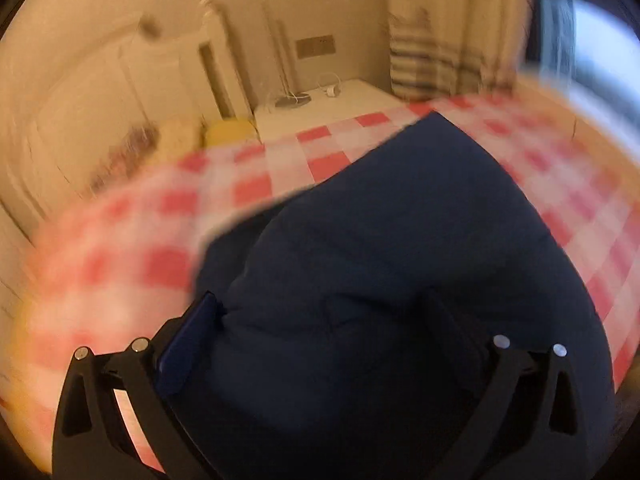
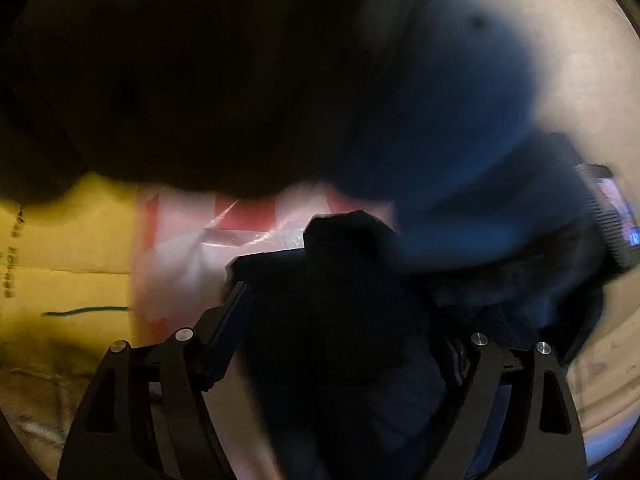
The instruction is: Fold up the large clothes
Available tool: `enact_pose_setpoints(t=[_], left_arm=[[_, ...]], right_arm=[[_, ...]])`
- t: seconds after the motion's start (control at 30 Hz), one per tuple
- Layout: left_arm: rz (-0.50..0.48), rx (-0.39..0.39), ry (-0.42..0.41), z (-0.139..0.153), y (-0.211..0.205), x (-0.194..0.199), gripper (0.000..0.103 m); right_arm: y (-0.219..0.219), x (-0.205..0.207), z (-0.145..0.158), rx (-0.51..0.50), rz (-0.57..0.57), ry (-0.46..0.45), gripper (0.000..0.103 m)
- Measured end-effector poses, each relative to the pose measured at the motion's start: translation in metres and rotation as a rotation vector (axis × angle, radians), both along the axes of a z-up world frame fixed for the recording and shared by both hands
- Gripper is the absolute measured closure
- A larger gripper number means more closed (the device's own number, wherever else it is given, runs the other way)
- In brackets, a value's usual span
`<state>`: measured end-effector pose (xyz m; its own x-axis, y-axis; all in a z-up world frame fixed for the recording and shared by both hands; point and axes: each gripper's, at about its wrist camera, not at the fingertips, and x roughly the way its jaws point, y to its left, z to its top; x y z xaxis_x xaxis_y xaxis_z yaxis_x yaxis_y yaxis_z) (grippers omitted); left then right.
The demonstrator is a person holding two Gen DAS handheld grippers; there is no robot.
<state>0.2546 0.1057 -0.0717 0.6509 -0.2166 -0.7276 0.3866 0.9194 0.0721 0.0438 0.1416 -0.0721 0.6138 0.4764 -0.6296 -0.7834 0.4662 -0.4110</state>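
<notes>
Left wrist view takes in the most room, so start there: a surface under a red-and-white checked cloth (image 1: 256,184) fills the middle of the picture, and whether that is a bed or a counter I cannot say, though a white headboard (image 1: 120,92) stands against the wall behind it on the left. On the cloth lies the navy garment (image 1: 400,240), a big dark mass that runs from a corner far out on the checks down to the camera, where it bulges up between the fingers of the left claw (image 1: 324,312). That claw's jaws stand wide apart with the fabric bunched in the gap and lying against the blue pad of the left finger; the other finger is lost in the dark cloth, so whether the claw truly grips the garment I cannot tell. Behind the checks sit a white nightstand (image 1: 340,104) with a lamp base (image 1: 292,100) on it, and a patterned curtain (image 1: 448,40) hangs at the right. From the right wrist view the navy garment (image 2: 460,140) hangs close before the lens, blurred and blocking most of the picture, with yellow cardboard (image 2: 64,280) and a strip of the checked cloth under it. The right claw (image 2: 344,308) has a dark fold of that fabric heaped between its spread fingers; a firm clamp cannot be made out here either.
</notes>
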Motion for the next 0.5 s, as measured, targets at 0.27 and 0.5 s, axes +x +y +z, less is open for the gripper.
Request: enact_pose_setpoints(t=[0.27, 0.5], left_arm=[[0.228, -0.146, -0.033, -0.021, 0.063, -0.005, 0.002], [0.281, -0.067, -0.108, -0.015, 0.056, -0.009, 0.002]], right_arm=[[-0.126, 0.025, 0.072, 0.399, -0.199, 0.028, 0.02], [-0.219, 0.129, 0.088, 0.578, -0.475, 0.133, 0.042]])
